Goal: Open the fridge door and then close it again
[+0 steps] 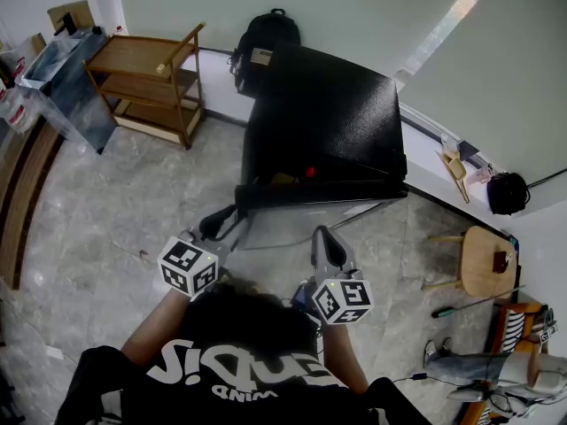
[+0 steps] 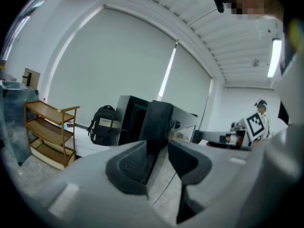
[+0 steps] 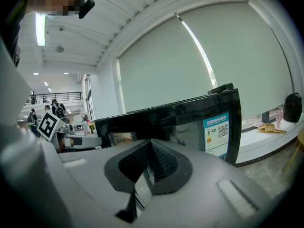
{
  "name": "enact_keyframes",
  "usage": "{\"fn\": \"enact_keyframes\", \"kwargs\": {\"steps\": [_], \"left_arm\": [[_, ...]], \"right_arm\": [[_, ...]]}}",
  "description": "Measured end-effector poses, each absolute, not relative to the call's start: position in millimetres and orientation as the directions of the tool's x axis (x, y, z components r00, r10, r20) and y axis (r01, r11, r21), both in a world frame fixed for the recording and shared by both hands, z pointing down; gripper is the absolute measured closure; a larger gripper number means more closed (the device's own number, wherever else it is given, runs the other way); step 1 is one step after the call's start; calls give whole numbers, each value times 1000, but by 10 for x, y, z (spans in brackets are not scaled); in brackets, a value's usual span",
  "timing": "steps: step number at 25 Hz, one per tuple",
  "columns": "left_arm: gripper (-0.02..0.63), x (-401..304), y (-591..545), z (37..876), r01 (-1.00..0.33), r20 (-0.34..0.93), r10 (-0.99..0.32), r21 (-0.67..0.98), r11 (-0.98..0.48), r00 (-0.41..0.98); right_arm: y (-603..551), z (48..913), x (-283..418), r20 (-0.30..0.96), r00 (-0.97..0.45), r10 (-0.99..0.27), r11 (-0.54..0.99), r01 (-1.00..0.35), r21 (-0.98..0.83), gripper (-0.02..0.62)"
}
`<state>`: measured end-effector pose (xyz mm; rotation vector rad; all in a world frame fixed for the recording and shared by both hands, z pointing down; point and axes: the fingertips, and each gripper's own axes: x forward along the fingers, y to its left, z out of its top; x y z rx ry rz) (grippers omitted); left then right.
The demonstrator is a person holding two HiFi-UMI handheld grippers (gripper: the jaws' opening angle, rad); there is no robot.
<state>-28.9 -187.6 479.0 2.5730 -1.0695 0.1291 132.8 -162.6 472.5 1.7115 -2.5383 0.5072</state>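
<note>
1. The black fridge (image 1: 328, 104) sits on the floor in the upper middle of the head view, against the pale wall under the blind.
2. The fridge door (image 1: 319, 193) stands partly open. It shows as a dark bar across the middle of the frame, with its free edge towards the left and a wedge of interior behind it (something small and red shows inside, too small to name).
3. The left gripper (image 1: 215, 226) is at that free edge, left of centre. In the left gripper view its 2 jaws stand partway apart with the door's dark edge running down between them, and the pads look clamped on it.
4. The right gripper (image 1: 324, 242) hangs just right of centre, near the door's outer face but apart from it. In the right gripper view its jaws are together with nothing between them, and the glossy door front with a blue label (image 3: 217, 132) fills the frame beyond.
5. A black backpack (image 1: 264, 38) leans at the wall just left of the fridge.
6. A wooden shelf (image 1: 151, 78) stands in the upper left, well apart from the fridge.
7. A small wooden stool (image 1: 487, 259) is at the right edge, on the grey marbled floor (image 1: 115, 228).
</note>
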Motion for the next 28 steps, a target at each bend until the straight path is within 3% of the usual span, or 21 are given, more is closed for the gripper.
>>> {"fn": "enact_keyframes", "kwargs": {"steps": [28], "left_arm": [[476, -326, -2654, 4787, -715, 206, -688, 281, -640, 696]], "right_arm": [[-1775, 4718, 1288, 217, -388, -896, 337, -911, -238, 598]]}}
